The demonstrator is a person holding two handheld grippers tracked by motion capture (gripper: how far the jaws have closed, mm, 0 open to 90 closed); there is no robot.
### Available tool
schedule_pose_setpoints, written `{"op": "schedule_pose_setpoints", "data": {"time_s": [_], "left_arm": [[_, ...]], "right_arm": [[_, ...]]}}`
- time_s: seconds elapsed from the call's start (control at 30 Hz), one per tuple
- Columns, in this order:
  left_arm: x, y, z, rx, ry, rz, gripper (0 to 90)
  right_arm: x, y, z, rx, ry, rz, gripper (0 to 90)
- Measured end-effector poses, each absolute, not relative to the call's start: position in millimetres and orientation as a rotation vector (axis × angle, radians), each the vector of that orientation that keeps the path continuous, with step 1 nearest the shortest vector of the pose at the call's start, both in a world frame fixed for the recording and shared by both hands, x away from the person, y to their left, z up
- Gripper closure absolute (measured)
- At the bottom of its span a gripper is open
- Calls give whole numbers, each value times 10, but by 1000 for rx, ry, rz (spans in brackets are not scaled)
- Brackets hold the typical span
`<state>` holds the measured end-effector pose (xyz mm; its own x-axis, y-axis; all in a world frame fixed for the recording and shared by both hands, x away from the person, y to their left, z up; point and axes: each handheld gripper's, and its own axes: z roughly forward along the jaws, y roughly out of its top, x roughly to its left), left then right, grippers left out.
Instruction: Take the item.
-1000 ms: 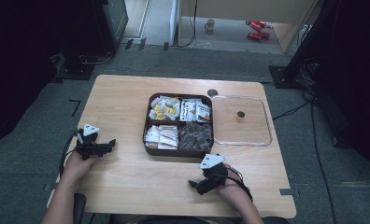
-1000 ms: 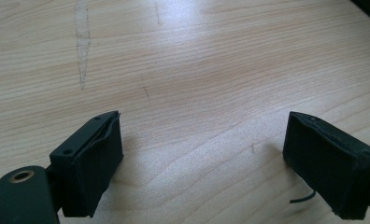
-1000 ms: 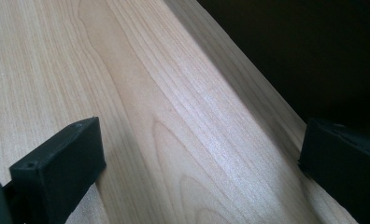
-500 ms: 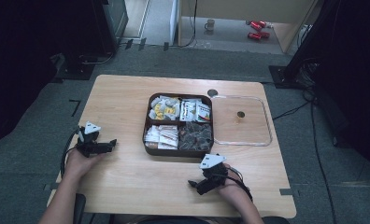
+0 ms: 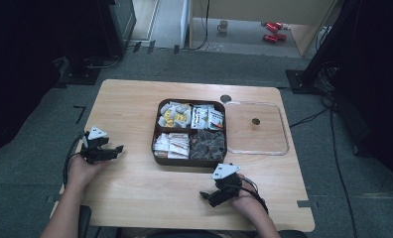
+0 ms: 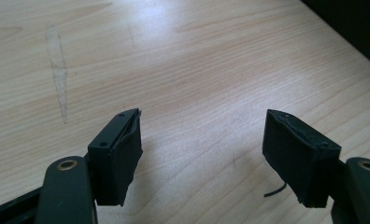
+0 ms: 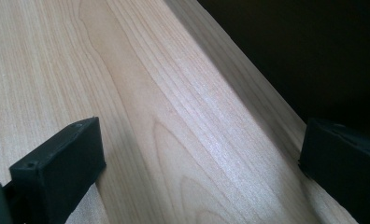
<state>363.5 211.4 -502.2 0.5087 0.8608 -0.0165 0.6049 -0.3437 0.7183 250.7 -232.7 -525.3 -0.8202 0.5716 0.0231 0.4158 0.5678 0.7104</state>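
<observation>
Compartment box [image 5: 190,133]: a brown four-part box is being kept at the table's middle, toward the far edge; packets are lying in all four parts.
Clear lid [image 5: 256,128]: it is lying flat just beside the box, toward the right edge, so the box is judged already uncovered.
Left gripper [image 5: 116,148]: it is being held near the left edge, pointing at the box; its jaws have just been closing, yet are standing apart with bare wood between them.
Right gripper [image 5: 203,195]: it is being rested near the near edge, jaws spread, nothing pinched.
Progress: nothing is being carried; picking is judged still ahead.
</observation>
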Motion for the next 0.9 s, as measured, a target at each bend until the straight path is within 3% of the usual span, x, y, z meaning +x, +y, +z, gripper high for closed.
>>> {"op": "schedule_pose_setpoints", "data": {"time_s": [0.43, 0.9], "left_arm": [[3652, 1957, -4891, 2096, 1098, 346, 392], [3673, 1733, -4704, 2098, 986, 291, 414]], "right_arm": [[2512, -2320, -5252, 824, 2595, 1092, 0], [2512, -2320, -5253, 824, 2595, 1092, 0]]}}
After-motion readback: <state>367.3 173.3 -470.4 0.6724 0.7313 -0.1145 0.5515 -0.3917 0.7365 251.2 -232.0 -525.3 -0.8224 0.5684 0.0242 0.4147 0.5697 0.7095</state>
